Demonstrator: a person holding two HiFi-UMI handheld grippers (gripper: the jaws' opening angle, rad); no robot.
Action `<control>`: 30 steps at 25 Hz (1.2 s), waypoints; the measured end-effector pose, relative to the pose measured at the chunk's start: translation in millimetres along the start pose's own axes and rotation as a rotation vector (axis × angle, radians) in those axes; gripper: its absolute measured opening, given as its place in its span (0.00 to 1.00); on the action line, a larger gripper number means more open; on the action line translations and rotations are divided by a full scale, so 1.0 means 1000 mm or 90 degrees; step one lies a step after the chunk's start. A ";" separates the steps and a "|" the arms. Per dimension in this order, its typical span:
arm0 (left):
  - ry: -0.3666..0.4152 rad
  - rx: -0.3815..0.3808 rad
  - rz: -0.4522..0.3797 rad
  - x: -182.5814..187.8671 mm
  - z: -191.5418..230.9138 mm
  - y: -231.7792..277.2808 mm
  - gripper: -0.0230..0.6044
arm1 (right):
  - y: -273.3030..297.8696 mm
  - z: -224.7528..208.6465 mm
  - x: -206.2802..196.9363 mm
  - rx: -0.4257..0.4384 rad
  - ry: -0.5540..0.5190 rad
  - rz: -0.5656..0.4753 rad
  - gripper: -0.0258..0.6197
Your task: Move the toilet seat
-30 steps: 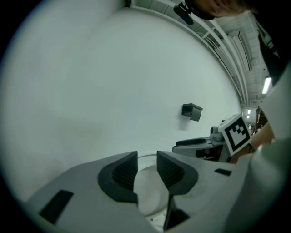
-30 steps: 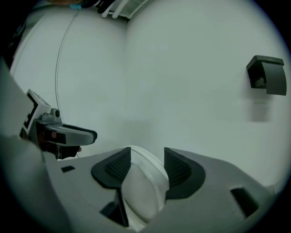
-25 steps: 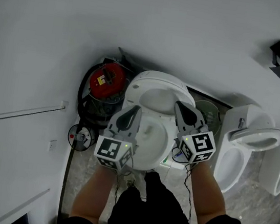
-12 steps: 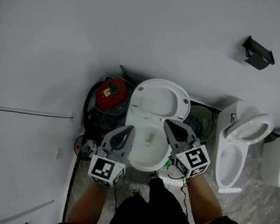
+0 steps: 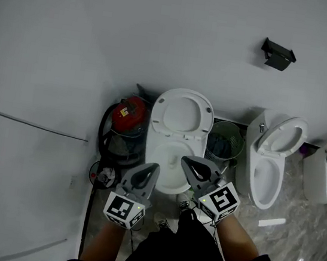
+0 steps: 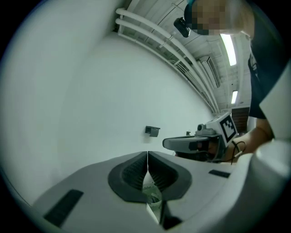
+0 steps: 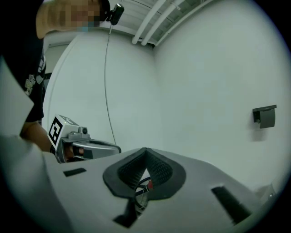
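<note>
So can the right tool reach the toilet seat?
Probably yes. The seat stands upright against the wall, and nothing but the open bowl lies between it and the shut right tool.

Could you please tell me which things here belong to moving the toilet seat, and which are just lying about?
For the job:
- toilet seat, standing raised
- toilet bowl under it
- left gripper and right gripper, both shut and empty

Just about:
- red canister
- mesh waste bin
- second toilet
- black wall holder
</note>
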State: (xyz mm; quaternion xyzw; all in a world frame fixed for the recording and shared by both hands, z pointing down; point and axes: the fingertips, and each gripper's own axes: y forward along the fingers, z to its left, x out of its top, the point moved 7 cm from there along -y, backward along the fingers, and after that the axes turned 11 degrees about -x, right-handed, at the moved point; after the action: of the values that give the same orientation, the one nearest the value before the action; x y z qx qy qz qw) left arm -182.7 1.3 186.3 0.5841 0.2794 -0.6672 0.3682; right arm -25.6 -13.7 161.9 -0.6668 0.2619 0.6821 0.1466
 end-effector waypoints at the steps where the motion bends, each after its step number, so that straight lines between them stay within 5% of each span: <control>1: -0.007 -0.006 0.006 -0.003 -0.007 -0.002 0.05 | -0.008 0.003 -0.001 -0.002 0.000 0.003 0.05; 13: 0.019 -0.013 0.054 -0.018 -0.109 0.017 0.05 | -0.116 -0.018 -0.023 -0.013 -0.002 0.010 0.05; 23: 0.004 0.059 0.061 -0.034 -0.257 0.057 0.05 | -0.243 -0.086 -0.047 0.023 0.030 -0.006 0.05; 30: -0.015 0.149 0.064 -0.045 -0.303 0.034 0.05 | -0.270 -0.085 -0.065 0.084 0.049 0.004 0.05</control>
State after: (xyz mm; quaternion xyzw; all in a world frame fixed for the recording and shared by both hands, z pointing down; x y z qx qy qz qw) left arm 21.4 232.6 183.7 0.6286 0.1657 -0.6829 0.3334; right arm 198.0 169.9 185.0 -0.6806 0.3138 0.6377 0.1781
